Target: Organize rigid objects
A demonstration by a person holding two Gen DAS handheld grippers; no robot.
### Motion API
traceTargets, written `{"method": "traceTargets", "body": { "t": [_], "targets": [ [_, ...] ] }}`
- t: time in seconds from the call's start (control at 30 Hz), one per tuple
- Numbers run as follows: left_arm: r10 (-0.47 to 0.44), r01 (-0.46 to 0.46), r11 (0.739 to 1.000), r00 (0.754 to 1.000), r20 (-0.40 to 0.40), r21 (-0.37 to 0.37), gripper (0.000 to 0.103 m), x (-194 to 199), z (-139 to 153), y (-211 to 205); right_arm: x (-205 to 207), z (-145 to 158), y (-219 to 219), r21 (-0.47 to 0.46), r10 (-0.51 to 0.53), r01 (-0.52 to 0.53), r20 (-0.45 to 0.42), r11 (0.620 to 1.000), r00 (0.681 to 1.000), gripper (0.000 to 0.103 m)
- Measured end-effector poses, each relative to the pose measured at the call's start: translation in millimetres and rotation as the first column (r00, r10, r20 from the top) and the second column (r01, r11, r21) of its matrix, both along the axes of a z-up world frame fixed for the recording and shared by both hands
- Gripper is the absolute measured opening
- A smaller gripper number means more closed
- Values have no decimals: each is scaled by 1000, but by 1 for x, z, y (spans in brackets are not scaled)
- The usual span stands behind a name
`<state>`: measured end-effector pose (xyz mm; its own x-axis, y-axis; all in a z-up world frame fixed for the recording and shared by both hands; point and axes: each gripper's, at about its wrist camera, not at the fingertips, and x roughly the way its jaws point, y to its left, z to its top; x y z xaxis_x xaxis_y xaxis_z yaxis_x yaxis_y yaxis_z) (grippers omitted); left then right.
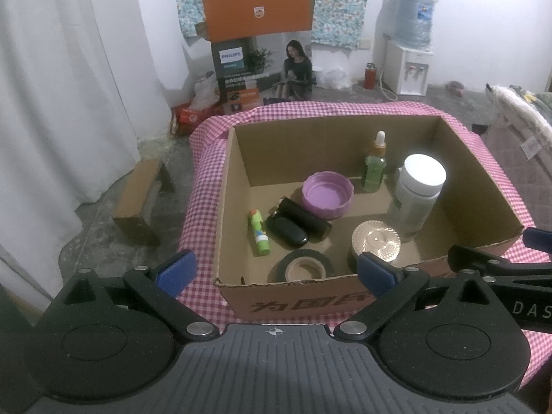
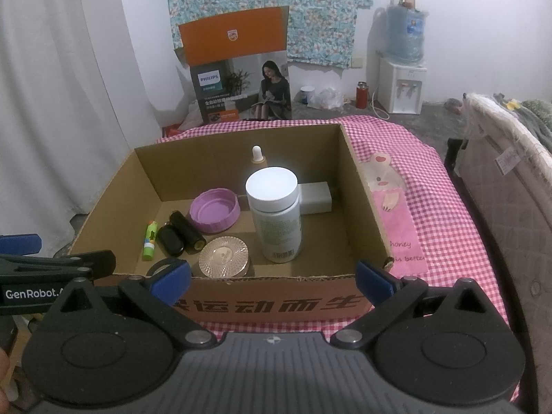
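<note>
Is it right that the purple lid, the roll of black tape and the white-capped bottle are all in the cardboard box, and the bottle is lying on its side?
Not quite. The white-capped bottle stands upright, as the right wrist view shows. The purple lid and the roll of black tape are indeed in the cardboard box.

White walls, white curtain (image 1: 51,86) left, grey concrete floor (image 1: 114,186), water dispenser (image 2: 402,84) against wall.
</note>
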<state>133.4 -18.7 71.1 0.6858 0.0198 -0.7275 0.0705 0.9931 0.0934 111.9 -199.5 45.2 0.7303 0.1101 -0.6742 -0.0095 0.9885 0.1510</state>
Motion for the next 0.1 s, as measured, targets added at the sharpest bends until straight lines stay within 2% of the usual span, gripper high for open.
{"method": "traceTargets", "body": {
  "t": [0.1],
  "targets": [
    [0,0,1000,1000,0,0,100,0,1,0,0,0,0,0,0,0,1,1000,1000,103]
  ]
}}
